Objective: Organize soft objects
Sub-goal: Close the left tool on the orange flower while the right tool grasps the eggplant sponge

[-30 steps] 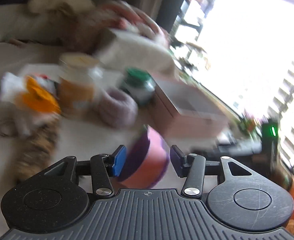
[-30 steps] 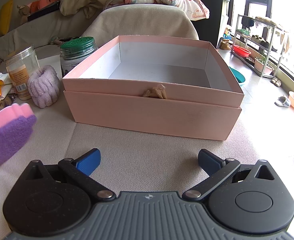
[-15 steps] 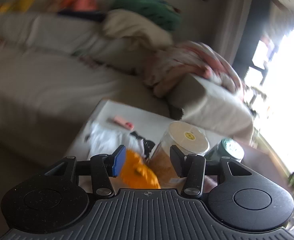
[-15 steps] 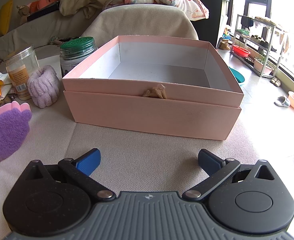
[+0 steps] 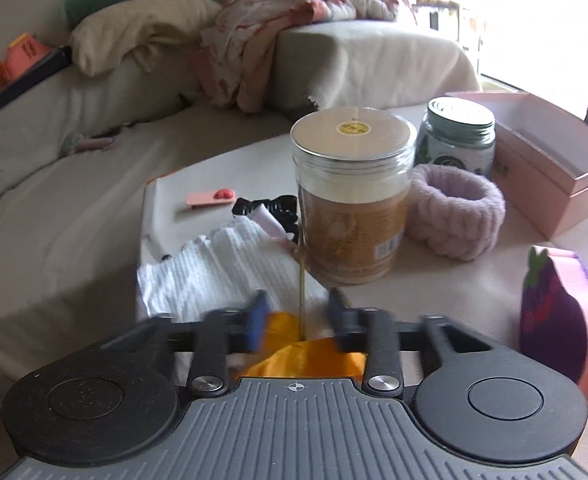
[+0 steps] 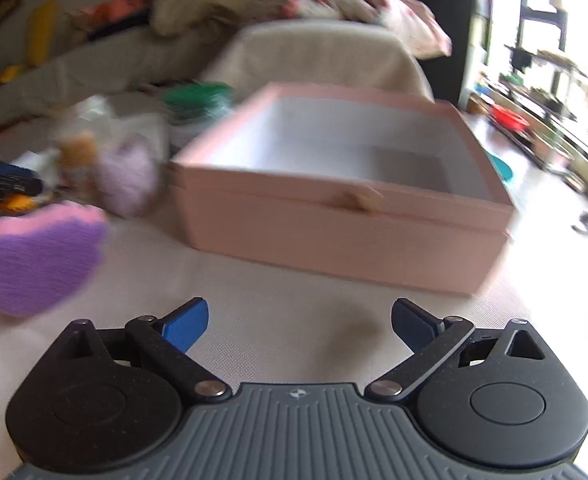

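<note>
Daylight pours in from the window on the right, blown out to pure white. Right wrist view is smeared with motion blur, the pink box soft-edged. Left view is sharper, though its tongs blur; fisheye bends both edges.

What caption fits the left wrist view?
Open left hand-held gripper over an orange flower, before a jar and lavender scrunchie.

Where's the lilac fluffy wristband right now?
In the left wrist view, the lilac wristband lies on the table, right of the amber jar, below the green-lidded jar, left of the pink box.
</note>
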A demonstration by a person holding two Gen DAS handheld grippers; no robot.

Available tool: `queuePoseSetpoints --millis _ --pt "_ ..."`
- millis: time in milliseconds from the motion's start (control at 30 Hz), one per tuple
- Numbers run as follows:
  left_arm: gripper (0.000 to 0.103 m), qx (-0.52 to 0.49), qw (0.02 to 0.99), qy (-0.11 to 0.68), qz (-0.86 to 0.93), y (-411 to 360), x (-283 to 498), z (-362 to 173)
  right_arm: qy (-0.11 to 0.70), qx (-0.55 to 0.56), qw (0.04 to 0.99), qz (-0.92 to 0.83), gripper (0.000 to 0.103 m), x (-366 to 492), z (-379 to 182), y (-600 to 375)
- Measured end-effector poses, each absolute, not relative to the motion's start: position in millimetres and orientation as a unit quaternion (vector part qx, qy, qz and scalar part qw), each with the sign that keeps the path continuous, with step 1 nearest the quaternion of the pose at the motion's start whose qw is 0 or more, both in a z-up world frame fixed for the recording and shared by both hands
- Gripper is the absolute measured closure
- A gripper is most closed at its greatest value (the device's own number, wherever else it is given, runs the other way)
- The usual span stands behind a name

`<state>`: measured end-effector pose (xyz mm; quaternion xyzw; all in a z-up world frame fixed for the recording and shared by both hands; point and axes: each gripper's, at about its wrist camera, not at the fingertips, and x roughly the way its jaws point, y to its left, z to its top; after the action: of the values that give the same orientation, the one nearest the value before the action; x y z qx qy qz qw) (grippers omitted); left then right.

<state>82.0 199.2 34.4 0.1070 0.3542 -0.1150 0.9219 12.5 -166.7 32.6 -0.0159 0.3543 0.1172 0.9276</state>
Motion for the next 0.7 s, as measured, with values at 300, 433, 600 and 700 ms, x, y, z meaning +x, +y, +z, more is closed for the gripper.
queuePoseSetpoints --millis 300,433,600,700 --pt "0.085 0.083 0.923 0.354 -0.123 208.5 52.6 18.3 0.300 -0.043 0.918 0.257 0.004 0.8 88.8 -67.8" --pt "0.085 0.053 0.927 0.348 -0.133 220.6 43.1 14.2 0.297 -0.102 0.913 0.261 0.005 7.2 90.2 -17.7" --pt "0.085 0.007 0.923 0.364 -0.127 238.8 34.0 14.1 0.302 -0.142 0.902 0.274 0.007 0.8 79.3 -13.4" --pt "0.085 0.012 0.921 0.367 -0.128 238.2 27.7 15.3 0.311 -0.128 0.901 0.273 0.007 -7.3 81.3 -31.0"
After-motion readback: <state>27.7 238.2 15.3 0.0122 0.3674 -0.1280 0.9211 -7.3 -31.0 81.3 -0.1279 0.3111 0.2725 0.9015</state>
